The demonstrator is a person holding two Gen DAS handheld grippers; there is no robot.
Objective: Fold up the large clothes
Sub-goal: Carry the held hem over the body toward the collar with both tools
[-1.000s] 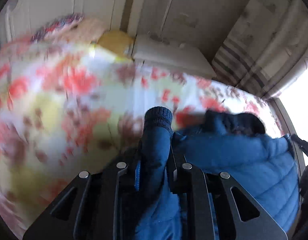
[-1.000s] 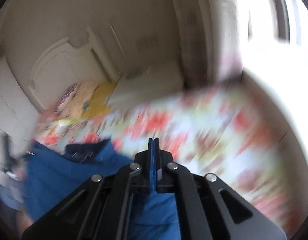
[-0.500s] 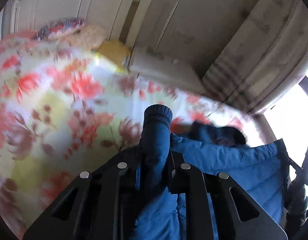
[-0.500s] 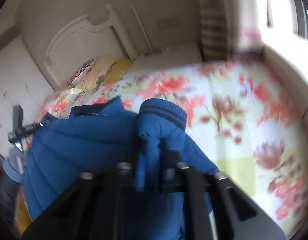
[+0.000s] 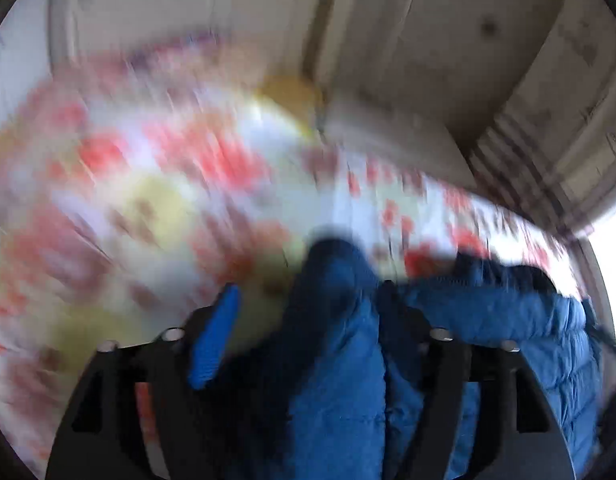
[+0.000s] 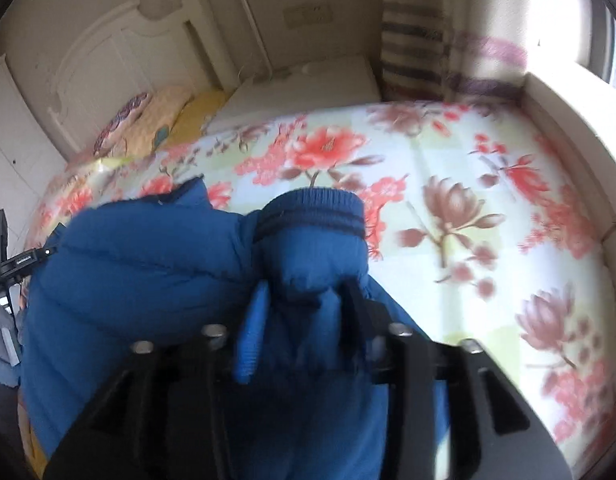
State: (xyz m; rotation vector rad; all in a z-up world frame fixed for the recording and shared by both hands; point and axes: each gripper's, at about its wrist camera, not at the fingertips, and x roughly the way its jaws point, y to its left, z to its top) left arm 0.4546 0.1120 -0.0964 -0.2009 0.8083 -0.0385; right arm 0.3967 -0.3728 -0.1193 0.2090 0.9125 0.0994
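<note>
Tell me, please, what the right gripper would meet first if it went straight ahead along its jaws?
The right gripper would first meet the blue puffer jacket's ribbed cuff, whose sleeve already lies between its jaws; beyond it probably the floral bedspread.

No readable words, labels or numbers are showing in either view right now. There is a small pale marking on the black device (image 6: 22, 261) at the left edge of the right wrist view, but it is coming through too tiny and soft to make out. The left wrist view is smearing with motion blur, and nothing legible is coming through on the blue padded jacket (image 6: 148, 264), the floral bedspread (image 6: 468, 208) or the walls.
</note>
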